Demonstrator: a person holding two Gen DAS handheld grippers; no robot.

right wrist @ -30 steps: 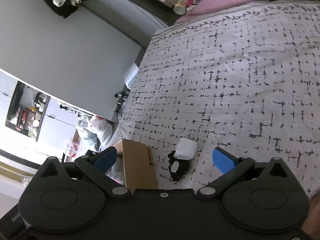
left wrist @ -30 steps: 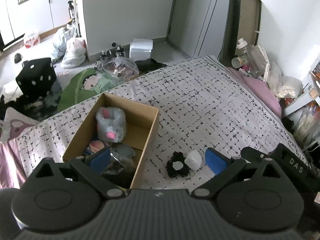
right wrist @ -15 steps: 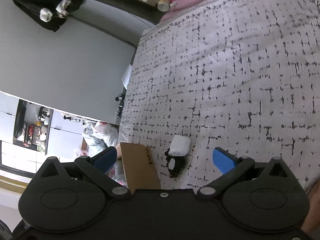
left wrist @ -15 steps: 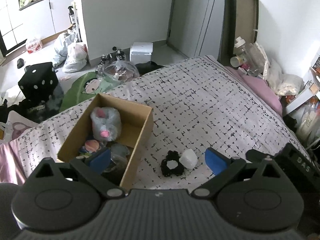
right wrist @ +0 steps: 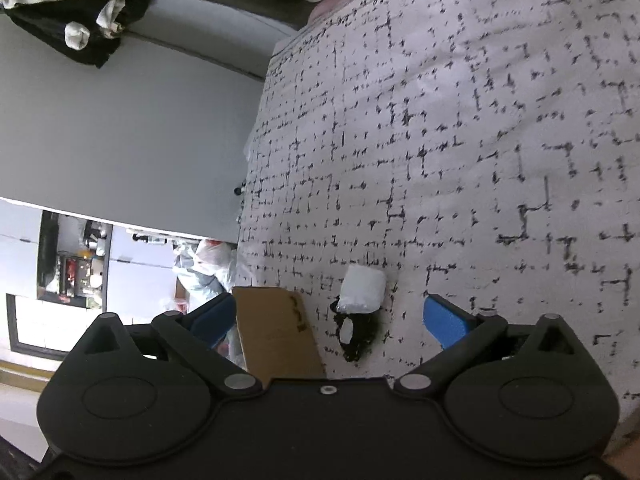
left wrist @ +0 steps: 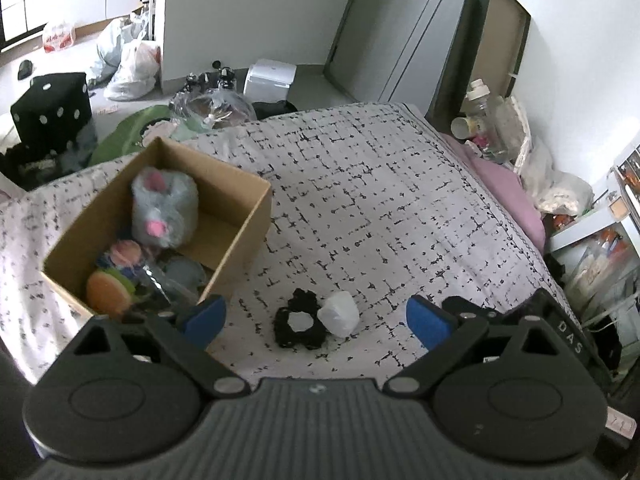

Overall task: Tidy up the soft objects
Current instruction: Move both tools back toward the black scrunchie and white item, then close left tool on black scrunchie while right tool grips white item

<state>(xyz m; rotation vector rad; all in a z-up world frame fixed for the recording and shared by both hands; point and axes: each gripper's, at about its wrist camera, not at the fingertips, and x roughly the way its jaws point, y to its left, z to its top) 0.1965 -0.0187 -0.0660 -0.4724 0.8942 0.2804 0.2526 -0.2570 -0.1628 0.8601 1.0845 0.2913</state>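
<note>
Hovering with both sets of jaws spread wide and holding nothing, I have my left gripper point(left wrist: 316, 316) and right gripper point(right wrist: 328, 316) each aimed at the same pair of leftovers on the bed point(left wrist: 380, 200). Taking the cardboard box point(left wrist: 236, 236) as my landmark: the black scrunchie point(left wrist: 298, 324) lies on the sheet just off the box's near corner, and the white soft lump point(left wrist: 341, 314) sits touching the scrunchie on the side away from the box. In the right wrist view the same scrunchie point(right wrist: 356, 336) and lump point(right wrist: 362, 290) lie between my blue pads point(right wrist: 442, 322), with the box's outer wall point(right wrist: 276, 336) just beside them.

Inside the box a grey plush toy point(left wrist: 164, 208) leans against the far wall, with round soft pieces point(left wrist: 108, 288) piled at the near end.

Compared with a second ago, the left camera has pulled up and back a little: the box and the two pieces sit lower in view and more floor shows beyond the bed. The right gripper has rolled further and drawn closer to the pair. Nothing on the sheet has shifted, so I judge these two remain to be boxed, and the right gripper looks better placed for the pick.
</note>
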